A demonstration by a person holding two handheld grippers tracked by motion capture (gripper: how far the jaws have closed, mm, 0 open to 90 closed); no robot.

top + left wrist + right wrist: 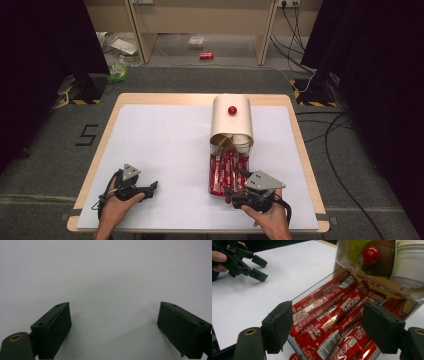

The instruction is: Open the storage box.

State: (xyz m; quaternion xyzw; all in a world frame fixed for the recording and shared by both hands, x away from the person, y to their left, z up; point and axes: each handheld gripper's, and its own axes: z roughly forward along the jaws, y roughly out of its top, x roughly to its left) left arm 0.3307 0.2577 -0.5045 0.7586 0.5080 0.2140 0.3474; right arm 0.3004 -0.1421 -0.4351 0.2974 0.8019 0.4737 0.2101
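A clear box (210, 175) packed with red Nescafe sachets (227, 172) lies right of the table's middle. At its far end stands a cream rounded cover (231, 120) with a red knob (232, 110). My right gripper (235, 184) is at the box's near end, open. In the right gripper view its jaws (327, 312) stand wide on either side of the box's near corner (317, 288), over the sachets (332, 320), and the pads press on nothing. My left gripper (151, 190) rests at the front left, open above the bare white mat (113, 307). It also appears far off in the right gripper view (259, 268).
A white mat (165, 150) covers the wooden table (107, 125). Under the cover's mouth sit pale cup-like things (241, 141). A small red round thing (294, 357) lies at the box's near end. On the floor beyond are a red can (206, 56) and cables (330, 135).
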